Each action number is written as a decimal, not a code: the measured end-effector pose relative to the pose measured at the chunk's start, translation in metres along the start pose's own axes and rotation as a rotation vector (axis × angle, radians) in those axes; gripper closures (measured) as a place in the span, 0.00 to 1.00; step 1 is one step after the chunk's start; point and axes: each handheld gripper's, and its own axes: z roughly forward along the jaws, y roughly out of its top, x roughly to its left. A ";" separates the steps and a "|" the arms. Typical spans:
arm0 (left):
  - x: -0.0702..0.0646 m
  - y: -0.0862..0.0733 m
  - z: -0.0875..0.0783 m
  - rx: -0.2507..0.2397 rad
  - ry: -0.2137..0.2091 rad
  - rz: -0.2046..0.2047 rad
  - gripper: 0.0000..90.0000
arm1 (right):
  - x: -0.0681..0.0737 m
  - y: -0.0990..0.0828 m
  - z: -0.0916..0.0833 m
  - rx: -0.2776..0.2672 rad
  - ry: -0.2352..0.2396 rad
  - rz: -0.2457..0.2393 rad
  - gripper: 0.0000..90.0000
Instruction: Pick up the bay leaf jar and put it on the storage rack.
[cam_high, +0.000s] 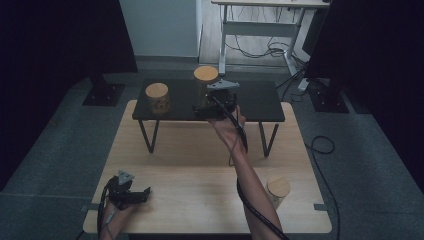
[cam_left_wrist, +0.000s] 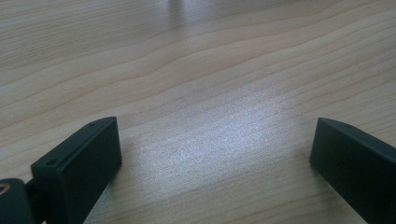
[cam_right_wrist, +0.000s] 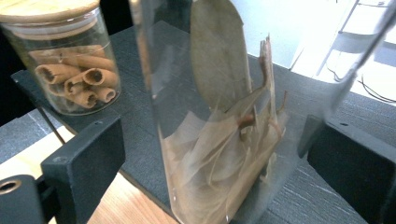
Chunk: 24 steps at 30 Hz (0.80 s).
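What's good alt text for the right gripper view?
A tall clear glass jar of dried leaves stands on a black shelf, between the right gripper's two open black jaws, which do not press on it. Behind, at upper left, a shorter jar of cinnamon sticks with a wooden lid stands on the same shelf.
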 end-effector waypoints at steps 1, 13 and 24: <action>0.000 0.000 0.000 0.000 0.000 0.000 0.02 | 0.000 -0.001 -0.001 0.001 0.003 -0.002 0.05; 0.000 0.000 0.000 0.002 0.000 0.003 0.02 | 0.001 -0.003 -0.013 -0.008 0.020 -0.025 0.05; 0.000 0.000 0.000 -0.001 0.000 0.000 0.02 | 0.003 -0.008 -0.024 -0.001 0.031 -0.050 0.06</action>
